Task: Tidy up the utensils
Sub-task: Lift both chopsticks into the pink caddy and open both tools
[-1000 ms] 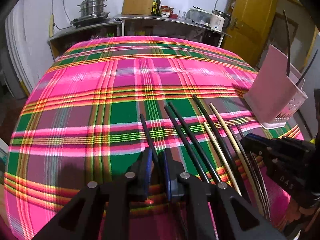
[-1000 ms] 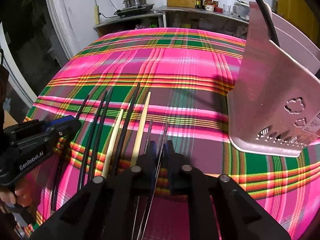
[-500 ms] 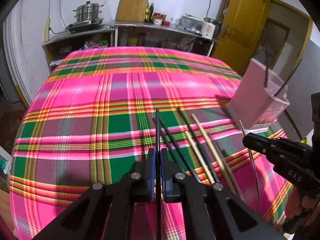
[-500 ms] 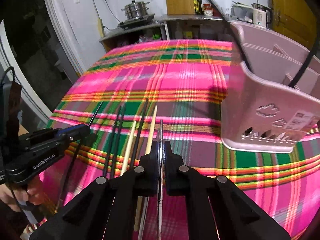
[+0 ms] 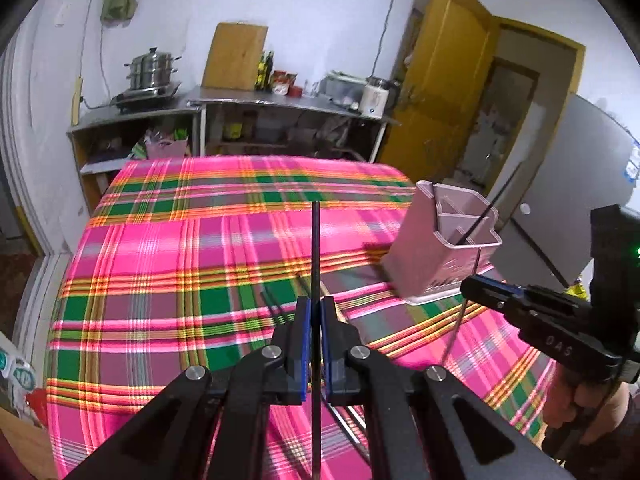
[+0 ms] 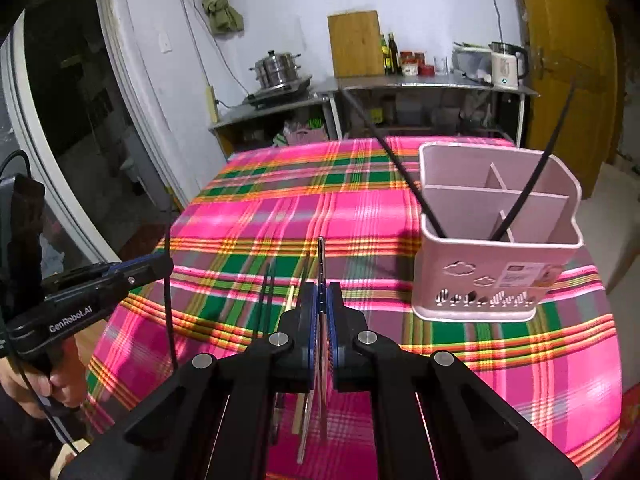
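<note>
Left wrist view: left gripper (image 5: 315,312) clamped on black chopstick (image 5: 315,248), stick pointing straight ahead, raised above plaid tablecloth (image 5: 180,248). Right wrist view: right gripper (image 6: 321,300) clamped on thin metal chopstick (image 6: 321,264), likewise raised. Below, on cloth: loose chopsticks (image 6: 266,288), black and pale, side by side. Further right: pink divided holder (image 6: 496,276), upright, two black chopsticks (image 6: 520,200) leaning inside. Beyond: steel counter (image 6: 420,84) with steamer pot (image 6: 277,66).

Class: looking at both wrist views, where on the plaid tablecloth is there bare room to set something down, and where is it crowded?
Free: the tablecloth from the far edge forward, left of the pink holder. Crowded: the near middle, where loose chopsticks lie under the left gripper and right gripper.
</note>
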Available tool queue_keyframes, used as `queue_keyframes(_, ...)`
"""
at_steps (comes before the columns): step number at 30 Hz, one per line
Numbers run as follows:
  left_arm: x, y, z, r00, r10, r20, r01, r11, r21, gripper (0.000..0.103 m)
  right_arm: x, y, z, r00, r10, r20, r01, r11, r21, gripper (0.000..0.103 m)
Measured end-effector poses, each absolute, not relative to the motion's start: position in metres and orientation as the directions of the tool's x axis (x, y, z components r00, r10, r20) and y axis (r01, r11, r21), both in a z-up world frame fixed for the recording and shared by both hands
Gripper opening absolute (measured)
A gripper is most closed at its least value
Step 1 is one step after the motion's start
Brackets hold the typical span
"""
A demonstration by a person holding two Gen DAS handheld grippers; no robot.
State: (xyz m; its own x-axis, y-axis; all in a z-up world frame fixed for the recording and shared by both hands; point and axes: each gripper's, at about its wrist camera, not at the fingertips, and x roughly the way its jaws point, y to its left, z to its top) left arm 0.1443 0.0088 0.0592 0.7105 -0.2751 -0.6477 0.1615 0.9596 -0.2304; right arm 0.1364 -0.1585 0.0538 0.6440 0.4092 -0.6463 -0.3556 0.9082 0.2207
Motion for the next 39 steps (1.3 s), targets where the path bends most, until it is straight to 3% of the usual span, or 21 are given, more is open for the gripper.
queue_keyframes(19, 0.139, -0.012, 0.114, 0.717, -0.387, -0.58, 0.26, 0.92, -0.293, 0.005, 0.118, -0.192, 0.092, 0.715, 0.388, -0.582, -0.319, 0.921, 0.223, 0.005)
queue_keyframes(31, 0.177, -0.059, 0.13, 0.683, -0.476, -0.554, 0.339, 0.879, -0.336, 0.005, 0.127, -0.226, 0.101, 0.745, 0.344, -0.572, -0.245, 0.938, 0.246, 0.005)
queue_keyframes(39, 0.208, -0.08, 0.162, 0.707, -0.515, -0.484, 0.378, 0.855, -0.356, 0.004, 0.139, -0.251, 0.133, 0.803, 0.31, -0.509, -0.204, 0.946, 0.254, 0.005)
